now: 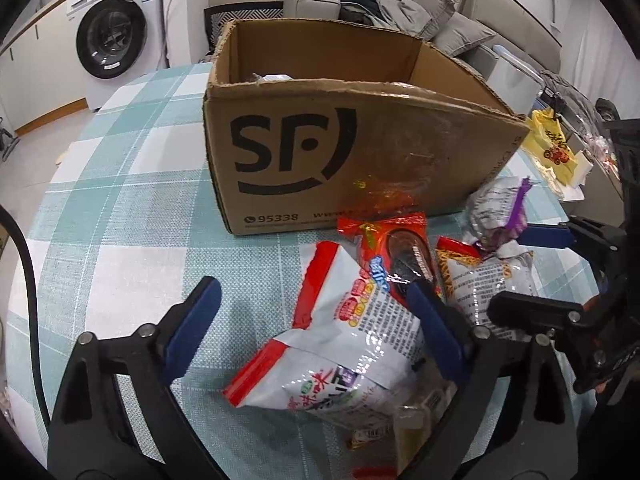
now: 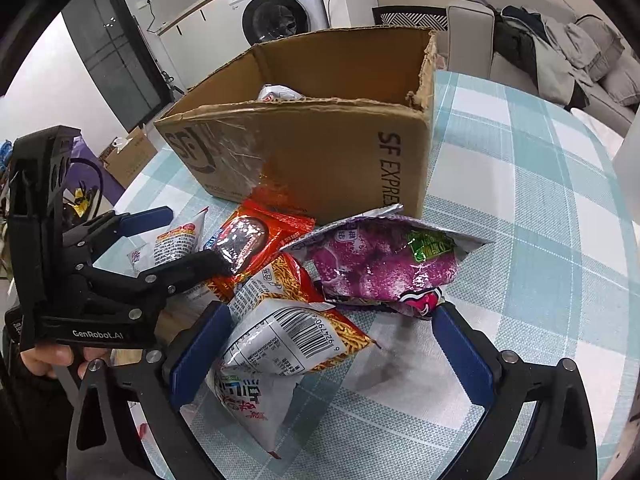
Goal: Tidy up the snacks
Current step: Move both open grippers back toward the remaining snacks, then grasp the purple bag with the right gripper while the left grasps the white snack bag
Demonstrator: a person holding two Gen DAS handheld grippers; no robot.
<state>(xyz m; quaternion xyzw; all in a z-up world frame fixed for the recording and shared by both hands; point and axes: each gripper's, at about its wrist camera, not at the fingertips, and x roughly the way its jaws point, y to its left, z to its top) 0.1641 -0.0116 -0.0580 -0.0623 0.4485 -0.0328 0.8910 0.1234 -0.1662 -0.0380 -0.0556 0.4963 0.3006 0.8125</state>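
Observation:
An open brown SF cardboard box [image 1: 360, 148] stands on the checked tablecloth, also in the right wrist view [image 2: 320, 160], with one packet visible inside [image 2: 278, 92]. Several snack bags lie in front of it: a red-and-white bag [image 1: 348, 332], a red packet [image 1: 396, 252], an orange noodle bag [image 2: 288, 328] and a purple bag [image 2: 380, 260]. My left gripper [image 1: 316, 308] is open around the red-and-white bag, also seen from the right [image 2: 180, 236]. My right gripper [image 2: 332, 344] is open over the noodle bag, also seen from the left [image 1: 520, 268].
A yellow bag [image 1: 554, 148] lies right of the box. A washing machine [image 1: 110, 36], a sofa with clothes [image 1: 400, 8] and a chair [image 1: 244, 20] stand beyond the table. The table's edge curves at left and right.

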